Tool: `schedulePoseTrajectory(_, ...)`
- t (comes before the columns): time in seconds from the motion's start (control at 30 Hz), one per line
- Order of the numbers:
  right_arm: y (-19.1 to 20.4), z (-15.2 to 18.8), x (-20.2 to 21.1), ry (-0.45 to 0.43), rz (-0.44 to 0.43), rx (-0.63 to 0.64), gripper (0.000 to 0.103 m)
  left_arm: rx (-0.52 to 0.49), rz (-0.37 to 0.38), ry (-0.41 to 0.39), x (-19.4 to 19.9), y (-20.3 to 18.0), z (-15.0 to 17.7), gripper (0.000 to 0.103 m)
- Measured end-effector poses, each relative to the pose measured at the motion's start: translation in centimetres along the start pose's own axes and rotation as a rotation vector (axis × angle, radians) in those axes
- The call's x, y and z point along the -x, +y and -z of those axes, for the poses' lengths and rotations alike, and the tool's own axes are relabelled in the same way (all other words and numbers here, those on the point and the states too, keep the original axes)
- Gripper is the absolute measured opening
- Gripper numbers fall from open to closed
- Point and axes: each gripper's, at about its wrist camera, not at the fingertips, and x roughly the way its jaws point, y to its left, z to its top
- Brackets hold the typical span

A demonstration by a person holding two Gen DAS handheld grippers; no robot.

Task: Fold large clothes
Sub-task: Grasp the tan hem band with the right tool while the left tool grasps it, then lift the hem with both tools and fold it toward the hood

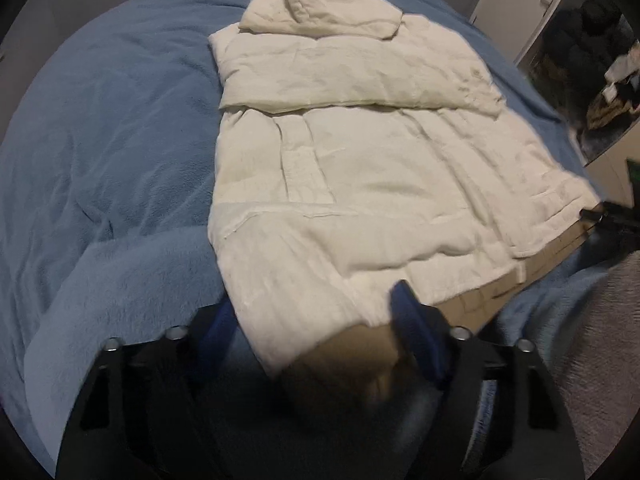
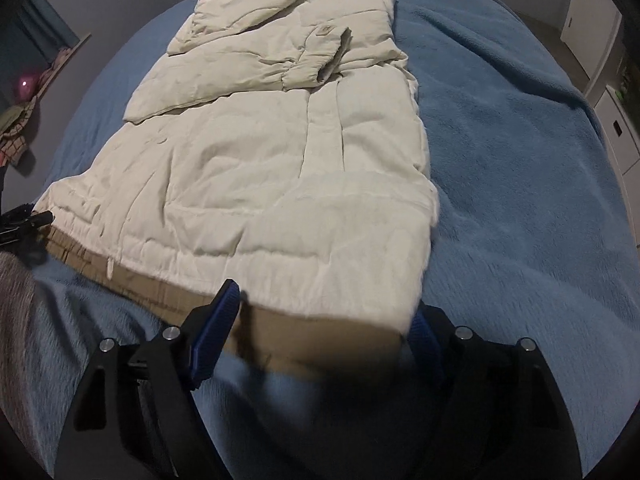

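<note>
A cream hooded puffer jacket (image 1: 360, 168) lies flat on a blue blanket, hood at the far end, sleeves folded across the chest. Its tan lining (image 1: 352, 352) shows along the near hem. My left gripper (image 1: 316, 316) is open, its blue fingers astride the hem's near left corner. In the right wrist view the jacket (image 2: 280, 160) shows again. My right gripper (image 2: 324, 308) is open, its fingers either side of the hem's near right corner, the right finger partly hidden under the cloth.
The blue fleece blanket (image 1: 112, 140) covers the bed (image 2: 520, 160) all around the jacket. White cabinets (image 2: 600, 60) stand to the right, and clutter sits on a shelf (image 2: 24, 116) at the left. The other gripper's tip shows at the hem's far corner (image 1: 596, 213).
</note>
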Motion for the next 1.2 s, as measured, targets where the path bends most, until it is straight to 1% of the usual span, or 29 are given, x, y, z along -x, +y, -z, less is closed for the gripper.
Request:
schedulePoseTrajectory(0.03,0.0,-0.2,0.1,-0.010,0.011,0.007,0.047,-0.002,0.012,-0.003,-0.1,0.2,-0.2,0.050)
schedulePoseTrajectory(0.07,0.0,-0.2,0.3,-0.021,0.016,0.013,0.041,0.007,0.032,-0.007,0.0,0.5,-0.4,0.037)
schedulePoseTrajectory(0.1,0.2,-0.5,0.8,-0.044,0.013,0.027,0.033,0.019,0.059,-0.016,0.3,0.9,-0.7,0.034)
schedulePoseTrajectory(0.13,0.2,-0.6,1.1,-0.055,0.012,0.036,0.029,0.024,0.077,-0.028,0.6,1.2,-1.0,0.032)
schedulePoseTrajectory(0.2,0.3,-1.5,2.0,-0.093,0.016,0.056,0.023,0.037,0.105,-0.058,1.3,2.0,-1.9,0.029)
schedulePoseTrajectory(0.3,0.3,-3.8,3.4,-0.163,0.009,0.076,0.019,0.071,0.136,-0.104,2.2,2.9,-3.9,0.026)
schedulePoseTrajectory(0.4,0.5,-6.6,4.2,-0.208,-0.004,0.084,0.018,0.104,0.155,-0.155,2.9,3.7,-6.8,0.025)
schedulePoseTrajectory(0.47,0.4,-9.2,4.9,-0.250,-0.009,0.079,0.018,0.118,0.157,-0.177,3.0,4.3,-8.3,0.025)
schedulePoseTrajectory(0.53,0.4,-11.7,5.6,-0.288,-0.007,0.078,0.018,0.138,0.157,-0.200,3.0,5.4,-10.5,0.025)
schedulePoseTrajectory(0.63,0.4,-15.1,6.0,-0.325,-0.008,0.075,0.018,0.174,0.159,-0.218,2.7,6.9,-12.9,0.025)
schedulePoseTrajectory(0.77,0.1,-20.2,5.7,-0.377,-0.001,0.052,0.018,0.238,0.185,-0.228,1.4,9.3,-16.2,0.025)
schedulePoseTrajectory(0.97,-1.0,-27.0,3.8,-0.435,0.024,-0.028,0.018,0.307,0.204,-0.254,-0.6,12.0,-21.4,0.025)
schedulePoseTrajectory(1.07,-1.5,-30.5,2.0,-0.445,0.042,-0.075,0.018,0.330,0.196,-0.260,-1.9,13.1,-24.5,0.025)
schedulePoseTrajectory(1.2,-1.9,-35.0,-1.2,-0.441,0.084,-0.114,0.018,0.380,0.175,-0.242,-4.8,15.0,-27.6,0.026)
